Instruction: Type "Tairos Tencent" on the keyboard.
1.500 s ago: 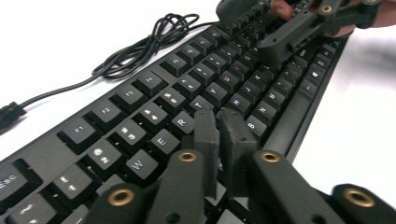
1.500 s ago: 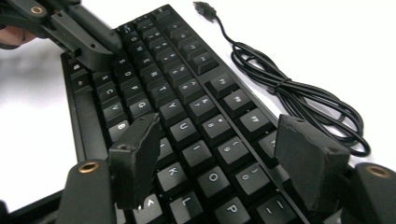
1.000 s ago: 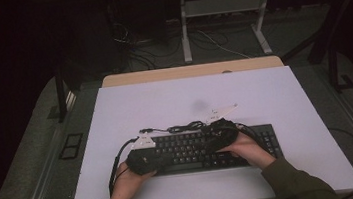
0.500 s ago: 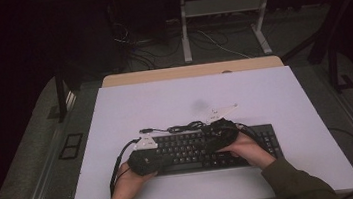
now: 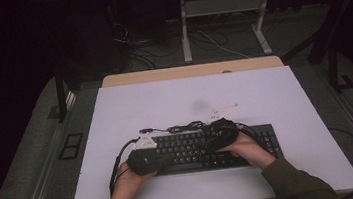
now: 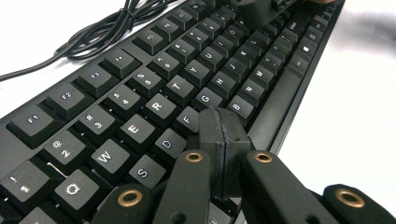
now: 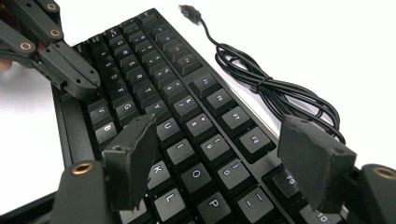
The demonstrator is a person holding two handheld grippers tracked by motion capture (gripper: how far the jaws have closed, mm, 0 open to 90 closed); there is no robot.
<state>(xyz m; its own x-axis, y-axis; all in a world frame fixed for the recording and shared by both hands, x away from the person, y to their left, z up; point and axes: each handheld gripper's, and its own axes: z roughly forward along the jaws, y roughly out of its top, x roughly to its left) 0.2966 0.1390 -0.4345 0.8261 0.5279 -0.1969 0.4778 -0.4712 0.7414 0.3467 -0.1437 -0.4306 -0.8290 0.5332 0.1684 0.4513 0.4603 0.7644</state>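
Keyboard [image 5: 195, 150], black with white legends, lies on the white table [image 5: 275, 98] toward six o'clock, its black USB cable [image 5: 182, 127] bunched just beyond its far edge. Left gripper [image 6: 223, 122] has its jaws pressed together, tips resting among the F, G and V keys. Right gripper [image 7: 219, 154] hovers over the keys at three o'clock, jaws spread wide with nothing between them.

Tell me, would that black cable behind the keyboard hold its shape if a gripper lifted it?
Probably not. The cable lies in loose, tangled loops on the table, so it looks limp and would likely droop. Its free plug end would probably dangle. It seems thin and light.
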